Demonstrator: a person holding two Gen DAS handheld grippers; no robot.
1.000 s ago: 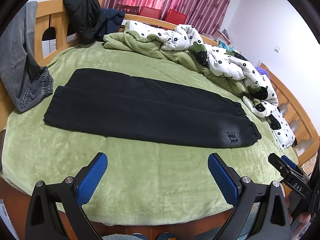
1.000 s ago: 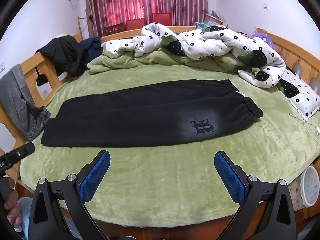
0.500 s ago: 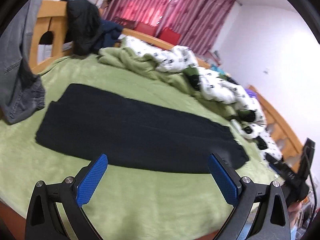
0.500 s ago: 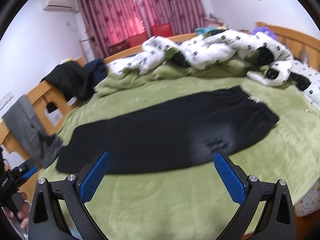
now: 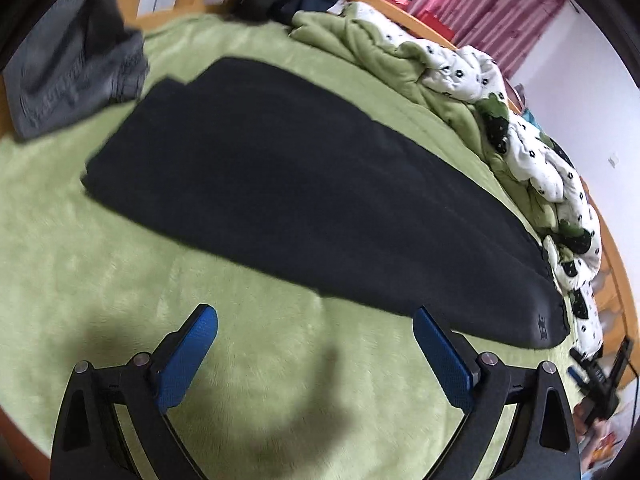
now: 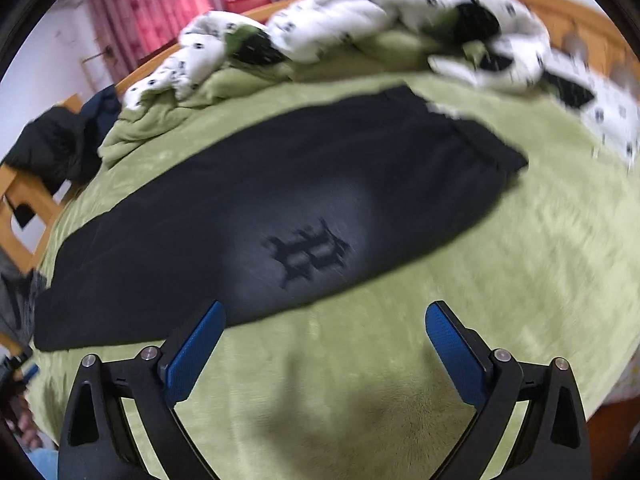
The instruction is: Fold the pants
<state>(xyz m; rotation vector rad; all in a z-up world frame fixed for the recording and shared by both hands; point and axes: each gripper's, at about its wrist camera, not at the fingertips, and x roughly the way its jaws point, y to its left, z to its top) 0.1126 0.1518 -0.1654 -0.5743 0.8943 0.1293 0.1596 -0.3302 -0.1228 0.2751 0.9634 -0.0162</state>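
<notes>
Black pants (image 5: 304,196) lie flat on the green bed cover, folded lengthwise, leg ends at the left and waistband at the right. They also show in the right wrist view (image 6: 280,204), with a dark logo (image 6: 308,252) near the waist end. My left gripper (image 5: 316,326) is open and empty, just above the cover near the pants' front edge, toward the leg half. My right gripper (image 6: 326,320) is open and empty, close to the front edge below the logo.
A white and green flowered quilt (image 5: 532,148) is bunched along the far side of the bed (image 6: 400,32). Grey jeans (image 5: 76,68) hang over the wooden bed frame at the left. Dark clothes (image 6: 52,148) lie on the frame's corner. The green cover (image 5: 80,280) surrounds the pants.
Both grippers have moved forward and down over the bed, closer to the pants' front edge. Both stay open. The pants have not moved.
</notes>
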